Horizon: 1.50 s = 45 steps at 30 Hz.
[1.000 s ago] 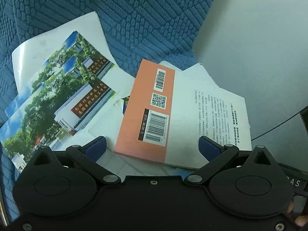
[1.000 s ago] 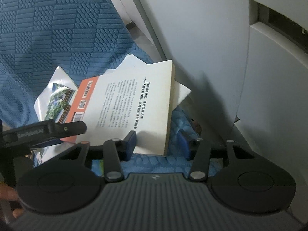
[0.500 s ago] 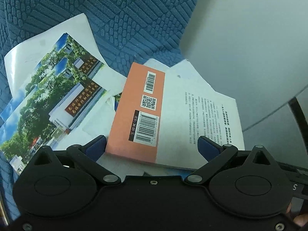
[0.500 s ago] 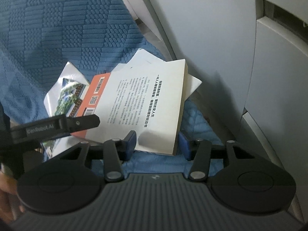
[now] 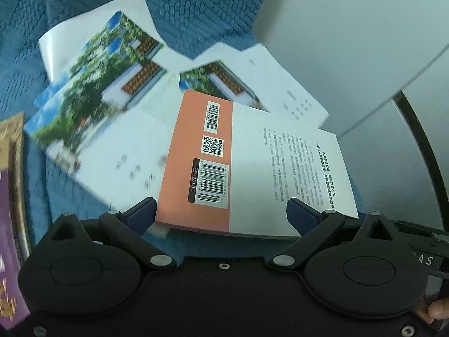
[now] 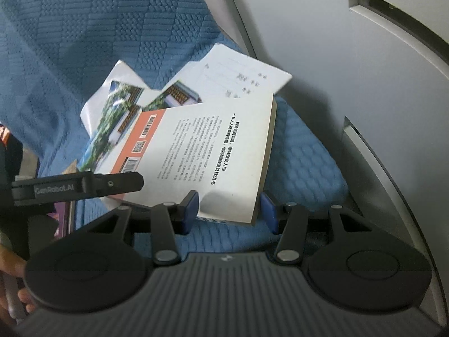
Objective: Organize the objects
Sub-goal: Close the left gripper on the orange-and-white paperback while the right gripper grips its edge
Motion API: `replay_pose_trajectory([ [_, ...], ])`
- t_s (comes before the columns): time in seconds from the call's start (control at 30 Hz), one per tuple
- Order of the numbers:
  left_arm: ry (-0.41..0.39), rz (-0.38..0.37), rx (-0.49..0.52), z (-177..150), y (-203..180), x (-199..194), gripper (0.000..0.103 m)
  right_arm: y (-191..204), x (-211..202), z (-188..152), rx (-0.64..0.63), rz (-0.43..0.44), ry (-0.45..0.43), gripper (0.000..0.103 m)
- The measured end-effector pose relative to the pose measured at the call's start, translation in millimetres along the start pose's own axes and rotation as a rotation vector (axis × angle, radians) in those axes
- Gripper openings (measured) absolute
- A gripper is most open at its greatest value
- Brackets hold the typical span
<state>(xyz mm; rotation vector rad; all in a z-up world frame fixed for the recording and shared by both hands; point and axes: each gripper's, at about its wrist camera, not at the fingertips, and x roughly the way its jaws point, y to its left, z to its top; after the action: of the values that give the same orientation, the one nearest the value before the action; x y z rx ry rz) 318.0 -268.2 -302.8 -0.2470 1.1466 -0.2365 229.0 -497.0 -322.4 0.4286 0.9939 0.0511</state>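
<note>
Barely started, I'd say: the orange-and-white paperback book (image 5: 252, 168) lies on top of three scattered glossy leaflets (image 5: 92, 104) with building photos, near the blue textured seat cushion's (image 6: 303, 163) front edge by the wall side. Nothing is stacked yet. Left gripper (image 5: 221, 210) jaws are apart, straddling the book; right gripper (image 6: 228, 209) is likewise apart around its corner, not pinching.

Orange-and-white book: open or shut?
Shut. The book shows only its back cover with barcodes; its closed page edge shows in the right wrist view.
</note>
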Motion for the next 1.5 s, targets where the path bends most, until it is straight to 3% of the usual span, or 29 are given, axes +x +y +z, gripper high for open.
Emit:
replay_pose_trajectory([
  [0.37, 0.006, 0.03, -0.046, -56.8, 18.7, -27.5, 0.098, 24.9, -28.6, -53.3, -0.029, -0.011, 0.037, 0.052],
  [0.63, -0.026, 0.023, -0.106, -59.9, 40.6, -24.4, 0.098, 37.9, -13.9, -84.2, -0.013, -0.035, 0.083, 0.052],
  [0.87, -0.086, 0.031, -0.19, -63.7, 62.7, -53.7, 0.098, 48.1, -9.7, -92.5, -0.033, -0.021, 0.099, 0.051],
  [1.23, -0.158, -0.084, -0.248, -93.2, 62.2, -105.1, 0.098, 85.6, -12.9, -114.7, -0.112, 0.04, 0.131, 0.051],
  [1.5, -0.13, -0.122, -0.338, -123.2, 72.0, -105.0, 0.098, 88.3, -26.6, -114.1, -0.108, 0.09, 0.129, 0.051],
])
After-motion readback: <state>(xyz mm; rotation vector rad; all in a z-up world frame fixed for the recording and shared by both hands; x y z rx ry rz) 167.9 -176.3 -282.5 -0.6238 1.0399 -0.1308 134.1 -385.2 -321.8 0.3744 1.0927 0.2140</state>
